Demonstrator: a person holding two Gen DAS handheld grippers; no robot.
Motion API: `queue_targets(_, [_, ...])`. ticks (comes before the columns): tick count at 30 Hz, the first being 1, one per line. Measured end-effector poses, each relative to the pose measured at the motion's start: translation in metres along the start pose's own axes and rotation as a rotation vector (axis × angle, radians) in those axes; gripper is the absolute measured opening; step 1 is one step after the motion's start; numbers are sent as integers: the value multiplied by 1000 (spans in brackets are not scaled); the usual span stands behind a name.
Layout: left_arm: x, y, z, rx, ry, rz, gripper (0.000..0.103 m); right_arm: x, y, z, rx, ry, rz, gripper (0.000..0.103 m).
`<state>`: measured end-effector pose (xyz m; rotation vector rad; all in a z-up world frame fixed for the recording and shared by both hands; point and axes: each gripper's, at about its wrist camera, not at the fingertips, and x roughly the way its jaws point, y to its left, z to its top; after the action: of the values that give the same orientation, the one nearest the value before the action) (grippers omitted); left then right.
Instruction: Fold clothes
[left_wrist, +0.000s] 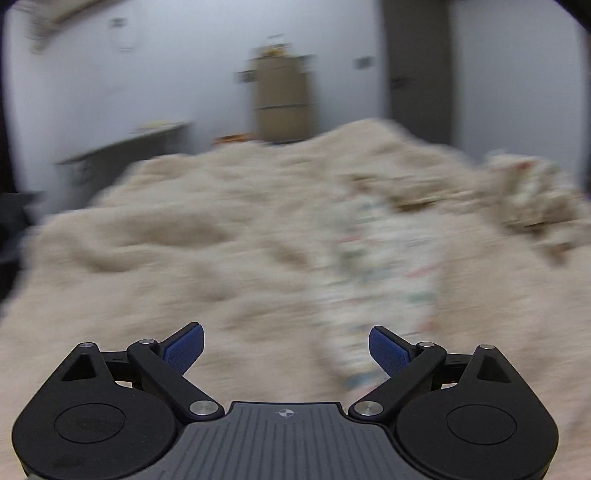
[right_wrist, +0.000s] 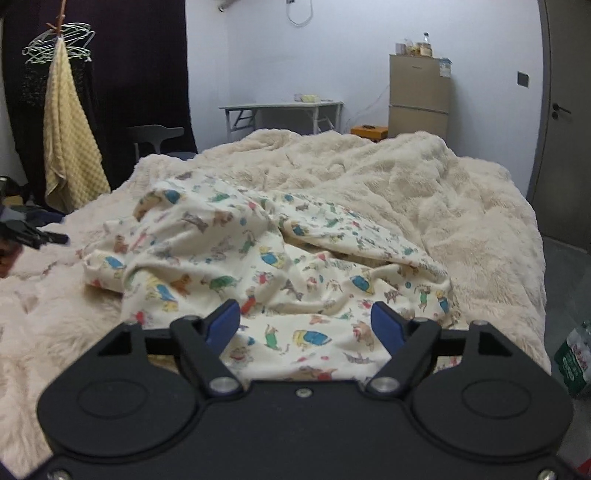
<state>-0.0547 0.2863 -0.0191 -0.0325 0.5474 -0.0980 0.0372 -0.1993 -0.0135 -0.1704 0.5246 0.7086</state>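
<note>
At the left edge of the right wrist view our left gripper (right_wrist: 55, 238) is barely visible; its own blurred view shows fingers spread wide, empty. At centre, the printed garment (right_wrist: 258, 258) lies crumpled on the bed's fleece blanket (right_wrist: 461, 192). Our right gripper (right_wrist: 304, 323), fingers wide over its near edge, holds nothing. We should find a hem first; bunched folds hide the garment's shape.

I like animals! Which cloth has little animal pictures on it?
The crumpled garment lying on the bed; the fluffy blanket and hanging yellow towel are plain.
</note>
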Motion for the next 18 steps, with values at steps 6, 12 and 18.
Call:
queue_targets(6, [27, -22, -20, 81, 105, -125, 95, 2, 3, -2, -11, 13, 19, 77])
queue_targets(12, [42, -13, -27, 38, 155, -60, 94, 7, 5, -5, -26, 38, 14, 77])
queue_targets(18, [54, -12, -33, 164, 231, 141, 21, 12, -3, -8, -1, 58, 1, 77])
